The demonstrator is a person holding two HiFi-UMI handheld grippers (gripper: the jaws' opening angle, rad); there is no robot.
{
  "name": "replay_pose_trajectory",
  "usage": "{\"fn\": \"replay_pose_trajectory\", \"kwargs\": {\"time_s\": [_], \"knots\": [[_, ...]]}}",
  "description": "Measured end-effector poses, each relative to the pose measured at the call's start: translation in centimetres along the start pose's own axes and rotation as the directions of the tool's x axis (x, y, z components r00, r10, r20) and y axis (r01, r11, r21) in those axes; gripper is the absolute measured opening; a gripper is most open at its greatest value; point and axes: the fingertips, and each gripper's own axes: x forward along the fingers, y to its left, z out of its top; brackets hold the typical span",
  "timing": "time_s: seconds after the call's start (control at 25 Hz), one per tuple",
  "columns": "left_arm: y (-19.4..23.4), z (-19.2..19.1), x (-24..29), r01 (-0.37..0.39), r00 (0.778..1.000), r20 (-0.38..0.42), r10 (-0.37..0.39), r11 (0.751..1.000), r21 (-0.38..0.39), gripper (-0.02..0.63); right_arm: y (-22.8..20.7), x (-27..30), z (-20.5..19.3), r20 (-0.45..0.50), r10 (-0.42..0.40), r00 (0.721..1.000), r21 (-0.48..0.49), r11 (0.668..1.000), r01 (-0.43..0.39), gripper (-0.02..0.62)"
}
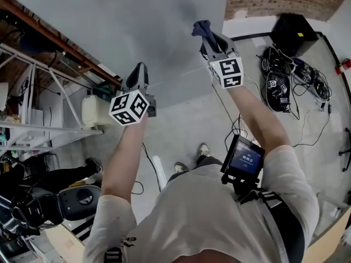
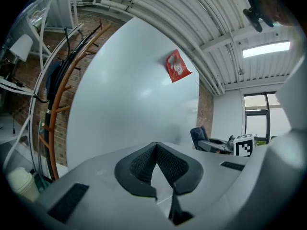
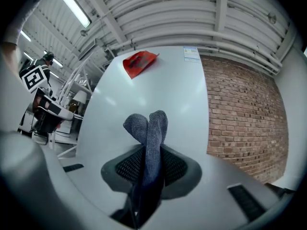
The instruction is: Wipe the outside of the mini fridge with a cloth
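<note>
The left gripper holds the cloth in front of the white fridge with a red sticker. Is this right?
Not quite: the right gripper holds the cloth, as the right gripper view shows. The left gripper is shut on nothing. The fridge is white with a red sticker, as said.

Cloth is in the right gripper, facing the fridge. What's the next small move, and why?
Probably ease the right gripper forward so the cloth presses on the fridge: its jaws are clamped on the cloth, and contact isn't evident.
</note>
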Motion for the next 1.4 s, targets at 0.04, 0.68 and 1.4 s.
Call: {"fn": "replay_pose_trajectory", "kwargs": {"time_s": [0.04, 0.68, 1.4], "knots": [[0.4, 0.2, -0.9, -0.006, 1.0, 0.005, 0.006, 1.0, -0.003, 0.003, 1.1, -0.2, 0.6, 0.004, 0.013, 1.0, -0.007, 1.0, -0.013, 0.086], [10.1, 1.8, -14.8, -0.094, 0.994, 0.043, 0.096, 0.994, -0.051, 0.003, 23.4, -0.4, 6.9, 0.032, 0.226, 0.974, -0.035, 0.974, -0.225, 0.086], [13.5, -3.5, -15.7, -0.145, 0.989, 0.008, 0.145, 0.988, -0.05, 0.003, 32.5, 0.3, 1.0, -0.028, 0.379, 0.925, 0.01, 0.926, -0.378, 0.086]]}}
